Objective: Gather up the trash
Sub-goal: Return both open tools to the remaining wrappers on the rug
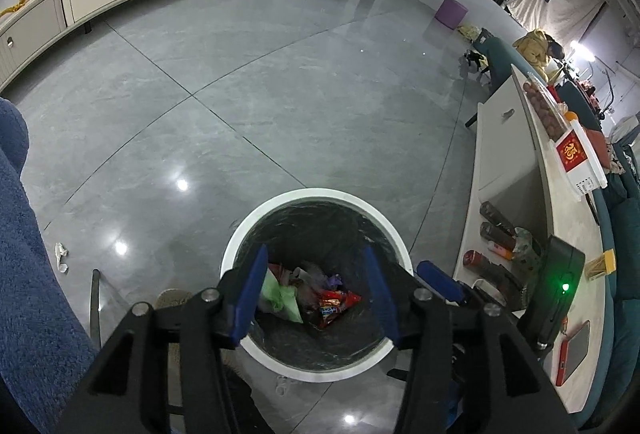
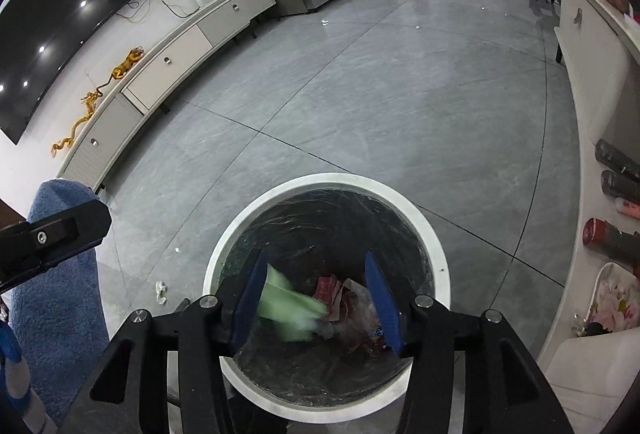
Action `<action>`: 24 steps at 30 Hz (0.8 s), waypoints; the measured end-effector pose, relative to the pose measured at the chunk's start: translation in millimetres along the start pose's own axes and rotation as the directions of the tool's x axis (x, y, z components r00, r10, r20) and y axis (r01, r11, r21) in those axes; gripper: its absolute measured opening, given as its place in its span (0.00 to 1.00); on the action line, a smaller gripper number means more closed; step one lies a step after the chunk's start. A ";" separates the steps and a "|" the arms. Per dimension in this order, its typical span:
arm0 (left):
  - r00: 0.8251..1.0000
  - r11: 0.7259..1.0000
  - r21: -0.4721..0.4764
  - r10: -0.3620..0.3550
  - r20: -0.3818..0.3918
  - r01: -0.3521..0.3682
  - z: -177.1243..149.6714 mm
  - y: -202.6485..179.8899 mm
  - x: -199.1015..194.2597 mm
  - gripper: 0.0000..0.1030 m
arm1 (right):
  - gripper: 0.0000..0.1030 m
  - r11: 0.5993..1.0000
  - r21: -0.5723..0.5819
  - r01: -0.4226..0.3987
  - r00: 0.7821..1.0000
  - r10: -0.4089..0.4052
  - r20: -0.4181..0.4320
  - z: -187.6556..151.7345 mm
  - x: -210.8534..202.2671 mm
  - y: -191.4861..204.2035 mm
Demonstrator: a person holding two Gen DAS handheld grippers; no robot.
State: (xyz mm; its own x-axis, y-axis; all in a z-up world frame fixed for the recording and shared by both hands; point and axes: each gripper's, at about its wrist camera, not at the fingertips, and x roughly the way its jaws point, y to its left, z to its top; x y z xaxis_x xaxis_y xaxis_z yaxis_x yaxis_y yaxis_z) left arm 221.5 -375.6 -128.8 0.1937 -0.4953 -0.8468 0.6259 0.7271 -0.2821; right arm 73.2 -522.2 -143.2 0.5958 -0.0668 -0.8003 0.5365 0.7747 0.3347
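Observation:
A white round trash bin (image 1: 236, 234) with a black liner stands on the grey floor, right below both grippers; it also shows in the right wrist view (image 2: 436, 234). Inside lie a green wrapper (image 1: 282, 294), a red snack wrapper (image 1: 336, 304) and clear plastic. My left gripper (image 1: 316, 298) is open and empty above the bin. My right gripper (image 2: 318, 298) is open above the bin; a green wrapper (image 2: 290, 308), blurred, is between its fingers and apart from them. A crumpled white scrap (image 1: 61, 256) lies on the floor left of the bin, also in the right wrist view (image 2: 161, 290).
A white coffee table (image 1: 560, 202) with cans, a black device and a red box stands to the right. A blue rug (image 1: 28, 234) lies at left. A low white TV cabinet (image 2: 168, 62) runs along the far wall. A purple stool (image 1: 451, 11) stands far back.

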 end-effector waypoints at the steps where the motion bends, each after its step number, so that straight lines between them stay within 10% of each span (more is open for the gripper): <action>1: 1.000 1.000 -0.002 0.001 0.007 -0.001 -1.1 -0.5 -2.6 0.47 | 0.49 1.000 0.000 0.001 1.000 -0.001 0.005 -0.1 -2.4 1.1; 10: 0.977 0.994 -0.035 0.106 0.183 -0.102 -22.2 -4.4 -65.1 0.47 | 0.54 0.999 -0.024 0.030 0.997 -0.028 0.077 -6.5 -44.5 20.6; 24: 0.833 0.945 -0.169 0.326 0.447 -0.279 -84.2 0.4 -194.0 0.50 | 0.64 0.990 -0.115 0.082 0.964 -0.049 0.260 -27.9 -145.1 67.6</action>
State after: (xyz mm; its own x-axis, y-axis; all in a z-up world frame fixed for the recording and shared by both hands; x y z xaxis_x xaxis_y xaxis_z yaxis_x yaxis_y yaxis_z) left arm 120.7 -239.2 -2.6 0.7032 -0.3882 -0.5957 0.4102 0.9058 -0.1061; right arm 6.4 -442.6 -18.3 0.7034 -0.2660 -0.6592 0.5109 0.8340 0.2086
